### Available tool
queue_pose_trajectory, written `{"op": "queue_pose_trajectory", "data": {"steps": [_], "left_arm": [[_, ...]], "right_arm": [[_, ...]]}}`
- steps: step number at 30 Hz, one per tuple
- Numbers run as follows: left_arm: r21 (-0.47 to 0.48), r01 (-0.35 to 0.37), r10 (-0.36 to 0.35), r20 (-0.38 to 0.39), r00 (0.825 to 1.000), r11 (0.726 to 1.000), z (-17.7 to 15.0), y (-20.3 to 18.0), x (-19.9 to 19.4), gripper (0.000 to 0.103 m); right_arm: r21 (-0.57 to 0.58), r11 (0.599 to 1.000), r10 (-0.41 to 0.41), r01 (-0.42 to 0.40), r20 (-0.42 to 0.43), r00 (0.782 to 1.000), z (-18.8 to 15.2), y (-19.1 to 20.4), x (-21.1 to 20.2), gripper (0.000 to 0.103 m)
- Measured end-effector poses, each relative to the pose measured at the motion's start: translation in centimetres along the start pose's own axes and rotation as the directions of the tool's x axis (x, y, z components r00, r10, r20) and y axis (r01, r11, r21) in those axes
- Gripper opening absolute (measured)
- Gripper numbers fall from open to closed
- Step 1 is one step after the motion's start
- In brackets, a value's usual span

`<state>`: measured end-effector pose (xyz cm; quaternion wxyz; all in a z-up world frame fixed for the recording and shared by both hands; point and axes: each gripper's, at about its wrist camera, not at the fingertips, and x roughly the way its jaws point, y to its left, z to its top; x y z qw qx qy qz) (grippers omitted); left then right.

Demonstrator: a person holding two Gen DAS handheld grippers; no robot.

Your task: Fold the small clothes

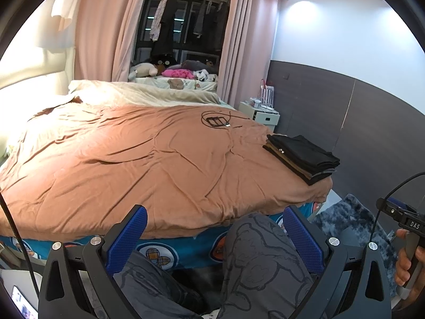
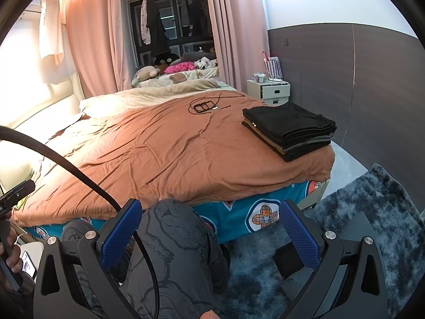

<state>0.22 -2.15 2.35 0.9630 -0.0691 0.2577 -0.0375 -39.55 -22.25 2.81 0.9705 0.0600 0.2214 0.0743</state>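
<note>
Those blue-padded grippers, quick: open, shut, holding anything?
Left gripper: open, holding nothing.
Right gripper: open, holding nothing.

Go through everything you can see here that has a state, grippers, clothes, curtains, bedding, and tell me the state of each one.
Left gripper: jaws open, empty, held above the person's lap.
Right gripper: jaws open, empty.
Stack of dark folded clothes: folded, piled neatly on the bed's right corner.
Rust-orange bedspread: spread flat, wrinkled.
Pink curtains: drawn apart.
Black coiled cable: loose on the bedspread.
White bedside drawer unit: top drawer partly open.
</note>
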Motion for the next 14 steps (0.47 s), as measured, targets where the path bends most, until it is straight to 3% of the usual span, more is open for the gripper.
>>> {"op": "queue_pose_trajectory", "data": {"steps": [14], "left_arm": [[0.033,-0.002,0.002,0.009,1.000,0.999,-0.8,-1.7,-0.6,0.103]], "right_arm": [[-0.003,1.000,0.006,-0.006,-0.002,1.000,0.0,-0.6,-0.4,0.103]]}}
